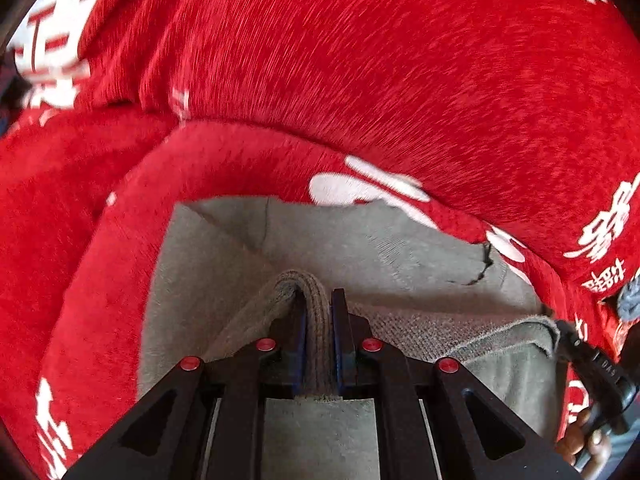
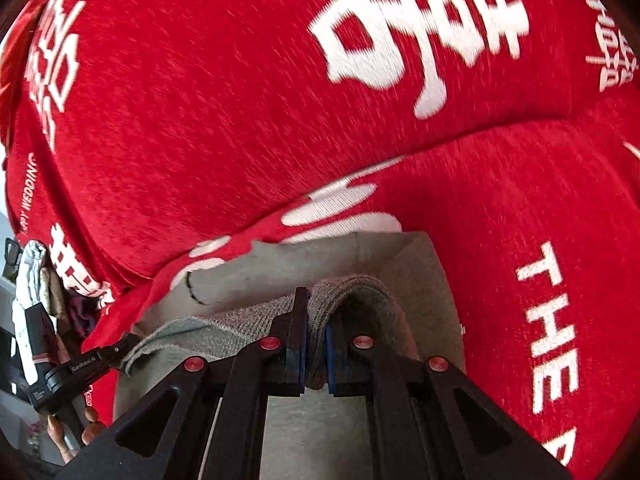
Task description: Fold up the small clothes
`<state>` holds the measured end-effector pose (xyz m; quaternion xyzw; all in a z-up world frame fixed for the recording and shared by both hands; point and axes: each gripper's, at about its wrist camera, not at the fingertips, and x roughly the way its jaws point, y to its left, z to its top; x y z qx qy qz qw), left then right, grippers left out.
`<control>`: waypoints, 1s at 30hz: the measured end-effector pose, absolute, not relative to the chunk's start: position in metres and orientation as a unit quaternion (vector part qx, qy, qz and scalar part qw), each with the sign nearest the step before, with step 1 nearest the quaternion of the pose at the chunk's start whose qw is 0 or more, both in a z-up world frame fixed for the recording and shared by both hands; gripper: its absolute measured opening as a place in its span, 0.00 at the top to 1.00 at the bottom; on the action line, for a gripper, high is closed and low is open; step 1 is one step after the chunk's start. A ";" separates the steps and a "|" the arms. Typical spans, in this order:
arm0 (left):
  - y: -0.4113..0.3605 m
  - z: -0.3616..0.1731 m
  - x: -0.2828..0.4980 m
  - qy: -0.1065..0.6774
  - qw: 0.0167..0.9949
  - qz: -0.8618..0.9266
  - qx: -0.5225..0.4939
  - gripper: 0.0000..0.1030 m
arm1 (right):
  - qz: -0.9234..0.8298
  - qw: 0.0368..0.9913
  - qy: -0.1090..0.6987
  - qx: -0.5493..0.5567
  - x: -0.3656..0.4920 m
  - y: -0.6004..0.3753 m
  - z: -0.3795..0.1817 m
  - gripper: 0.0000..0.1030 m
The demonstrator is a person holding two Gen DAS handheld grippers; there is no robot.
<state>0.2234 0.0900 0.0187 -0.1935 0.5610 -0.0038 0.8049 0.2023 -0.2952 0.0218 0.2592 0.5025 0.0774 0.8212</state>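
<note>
Looking down along both grippers, we see a small grey garment [image 1: 360, 248] lying on a red cloth [image 1: 360, 60] printed with white characters and letters, which fills nearly all of both views. In the left wrist view, the left gripper [image 1: 319, 332] has its two fingers [image 1: 298, 336] close together, with a ribbed, folded edge of the grey garment standing up between the blue pads. The fabric fills the narrow gap and the pads press on it from both sides. In the right wrist view, the right gripper [image 2: 316, 336] has its fingers [image 2: 296, 332] almost closed, clamped on another bunched edge of the same garment, which arches up over the tips. A strip of the garment's knitted edge runs sideways between the two grippers, so each holds one end of the same side. The rest of the garment spreads flat beyond the fingers, and a thin dark mark [image 1: 478, 268] shows on it. At the left edge of the right wrist view we glimpse the other gripper's black body with a hand [image 2: 68, 436] around its handle. Beyond it lies a small heap of other clothes [image 2: 38, 276], too blurred for us to tell apart. The red cloth is motion-blurred.
</note>
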 end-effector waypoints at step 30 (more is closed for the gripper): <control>0.062 0.005 0.207 0.541 0.840 0.005 -0.053 0.04 | 0.048 0.846 0.528 0.054 0.208 -0.256 0.016 0.45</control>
